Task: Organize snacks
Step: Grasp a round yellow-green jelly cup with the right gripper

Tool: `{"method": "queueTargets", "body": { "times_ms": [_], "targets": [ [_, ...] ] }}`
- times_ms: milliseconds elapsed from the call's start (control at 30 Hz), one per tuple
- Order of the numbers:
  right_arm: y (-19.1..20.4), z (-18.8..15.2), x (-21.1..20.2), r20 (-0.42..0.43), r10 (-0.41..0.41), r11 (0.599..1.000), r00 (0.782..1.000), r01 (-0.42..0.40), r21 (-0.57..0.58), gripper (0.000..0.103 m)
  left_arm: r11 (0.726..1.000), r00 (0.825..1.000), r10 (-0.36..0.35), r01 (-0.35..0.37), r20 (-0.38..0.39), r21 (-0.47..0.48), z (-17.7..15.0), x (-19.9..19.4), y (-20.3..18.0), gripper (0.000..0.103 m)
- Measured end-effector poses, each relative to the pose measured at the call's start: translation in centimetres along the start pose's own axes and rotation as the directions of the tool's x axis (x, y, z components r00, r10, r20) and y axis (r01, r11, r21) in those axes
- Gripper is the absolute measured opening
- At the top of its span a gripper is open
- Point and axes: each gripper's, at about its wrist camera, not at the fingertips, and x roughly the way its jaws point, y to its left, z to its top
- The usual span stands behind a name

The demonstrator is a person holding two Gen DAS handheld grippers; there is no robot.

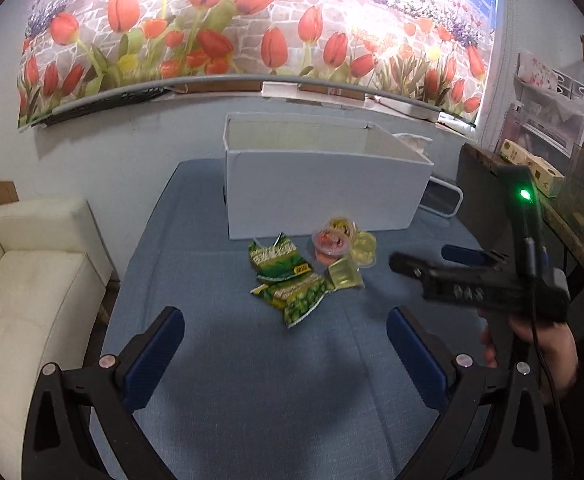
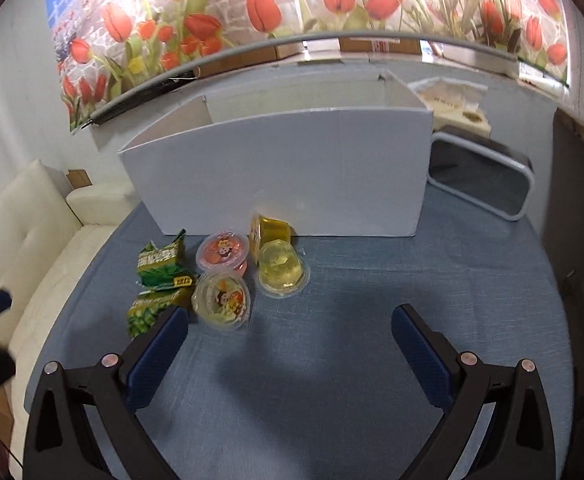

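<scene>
Both my left gripper and right gripper hung wide open, empty; crowded jelly cups risked toppling beside the box.

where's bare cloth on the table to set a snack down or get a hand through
Free: the wide blue cloth right of the jelly cups, in front of the white box, and the strip between the snacks and the two open grippers, left and right. Crowded: the green packets and cups bunched at the box's left front.

Snacks clustered before open white box.
</scene>
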Motion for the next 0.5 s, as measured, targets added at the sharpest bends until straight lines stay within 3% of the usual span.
{"method": "queueTargets", "body": {
  "times_ms": [333, 400, 500],
  "targets": [
    [-0.3, 2.5, 5.5, -0.045, -0.035, 0.999, 0.998, 0.036, 0.036, 0.103, 0.999, 1.000, -0.019, 0.019, -0.023, 0.026, -0.6, 1.0, -0.8, 0.103],
    [-0.3, 2.6, 6.3, -0.056, -0.048, 0.999, 0.997, 0.049, 0.022, 0.094, 0.999, 0.999, -0.019, 0.020, -0.029, 0.033, -0.7, 1.3, -0.9, 0.103],
    [-0.5, 2.8, 6.9, -0.064, -0.030, 0.999, 0.998, 0.032, 0.030, 0.091, 1.000, 0.999, -0.015, 0.016, -0.038, 0.024, -0.8, 1.9, -0.6, 0.103]
  ]
}}
